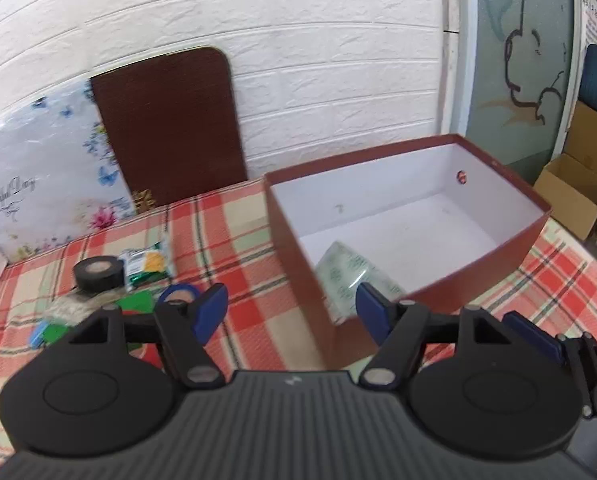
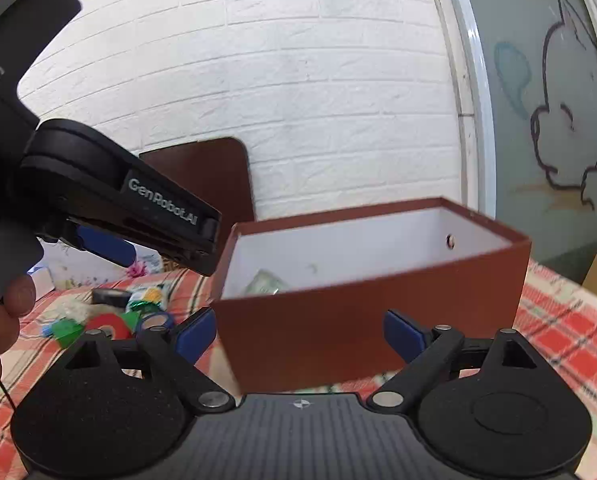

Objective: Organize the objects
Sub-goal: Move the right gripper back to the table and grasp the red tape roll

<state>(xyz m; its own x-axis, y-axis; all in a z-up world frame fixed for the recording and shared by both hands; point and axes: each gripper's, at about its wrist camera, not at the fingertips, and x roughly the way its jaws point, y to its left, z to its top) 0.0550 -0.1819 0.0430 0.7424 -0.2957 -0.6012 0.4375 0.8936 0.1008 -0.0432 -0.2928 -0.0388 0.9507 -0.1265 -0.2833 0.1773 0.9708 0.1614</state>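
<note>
Inside, clear printed packet (image 1: 348, 276) — crumpled.

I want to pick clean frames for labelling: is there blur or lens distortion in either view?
Left wrist view: the small items left of the box, such as the black tape roll, are smeared and soft; the brick wall lines bow from fisheye. Right wrist view: the box's near edge is streaked by motion blur; the door frame curves strongly. Lighting is even, no harsh glare.
</note>
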